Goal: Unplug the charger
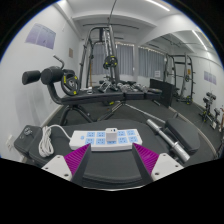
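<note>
A white power strip (92,138) with several blue-marked sockets lies on the dark floor just ahead of my fingers. A small white charger (110,137) sits plugged into it near the middle. My gripper (112,160) is open and holds nothing. Its magenta pads (76,158) stand wide apart on either side of the strip's near edge. The strip's white cord (58,133) runs off to the left, past a black plug (44,148) lying on the floor.
A chrome bar (168,140) lies on the floor to the right of the strip. A black weight bench (100,96) and a cable machine (105,50) stand beyond. Racks (182,78) line the right wall.
</note>
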